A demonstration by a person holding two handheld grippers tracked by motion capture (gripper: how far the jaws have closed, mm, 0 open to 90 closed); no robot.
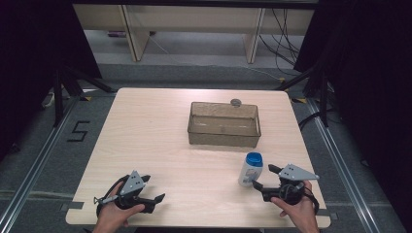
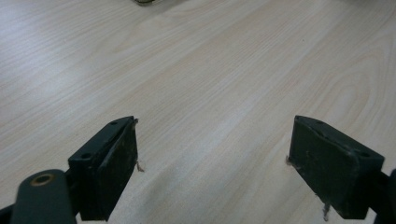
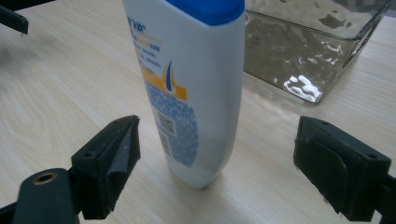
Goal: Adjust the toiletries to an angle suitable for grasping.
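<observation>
Near the worktop's (image 1: 145, 141) front right corner, the white bottle (image 1: 250, 169) with a blue cap stands upright, and the right tongs (image 1: 265, 178) gape on either side of it, apparently lining up a grab. Left tongs (image 1: 156, 198) rest released by the front left corner, likely idle. Right gripper view adds the bottle's label and the clear bin (image 3: 322, 42) just behind.

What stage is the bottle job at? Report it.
Early stage. Done: the right gripper has its open jaws on either side of the upright white bottle, not touching it. In hand: the grasp itself, not yet closed. Left: lifting the bottle and, probably, putting it in the clear bin, which looks empty. The left gripper is open over bare table.
</observation>
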